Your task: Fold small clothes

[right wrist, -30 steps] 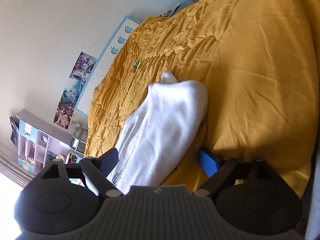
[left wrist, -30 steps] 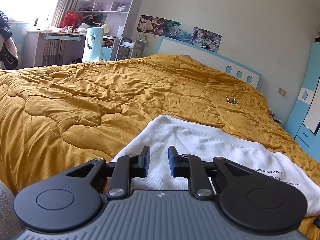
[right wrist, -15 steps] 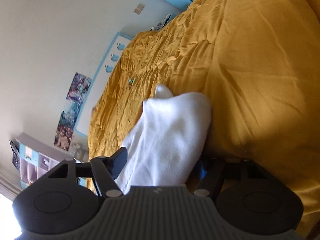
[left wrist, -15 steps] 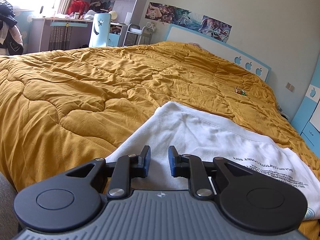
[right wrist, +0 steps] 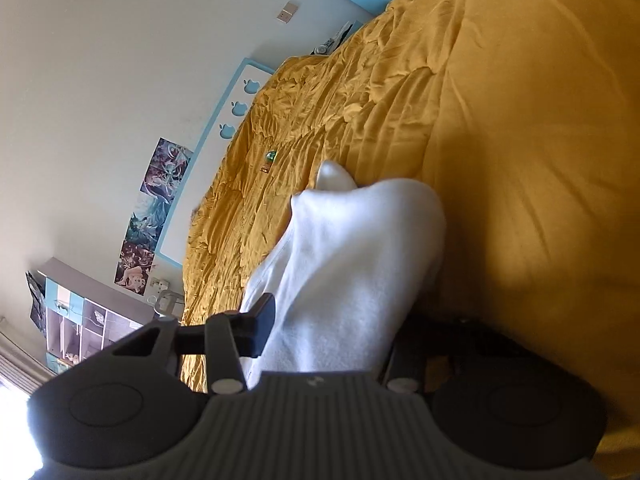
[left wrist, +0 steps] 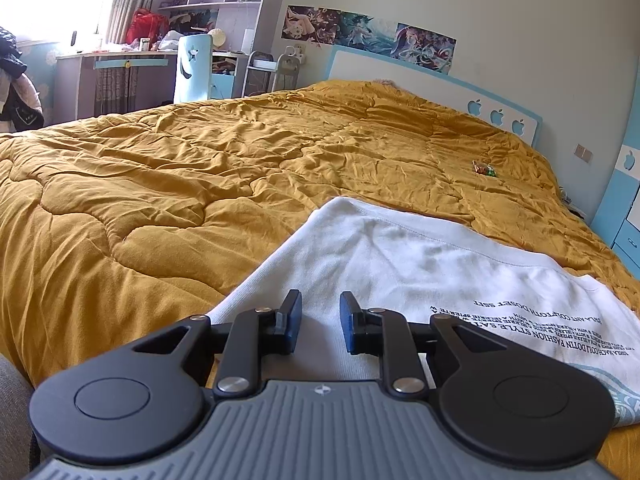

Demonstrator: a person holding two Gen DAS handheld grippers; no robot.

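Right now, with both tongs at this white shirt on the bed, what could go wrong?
1. The right tongs are closing around a thick bunch of shirt; they may also pinch the quilt beneath.
2. The left tongs are opening with shirt between them, pads not touching; a lift now could miss that edge.

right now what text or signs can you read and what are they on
White shirt: black print, upside down to the left wrist view, partly legible: "STYLE SAT...", "...COLL DOTIN FASHION", "...DOSET SSIT".
Shirt's smaller lines: too small to read.
Headboard: three apple shapes, no words.
Posters: pictures only, no legible text.
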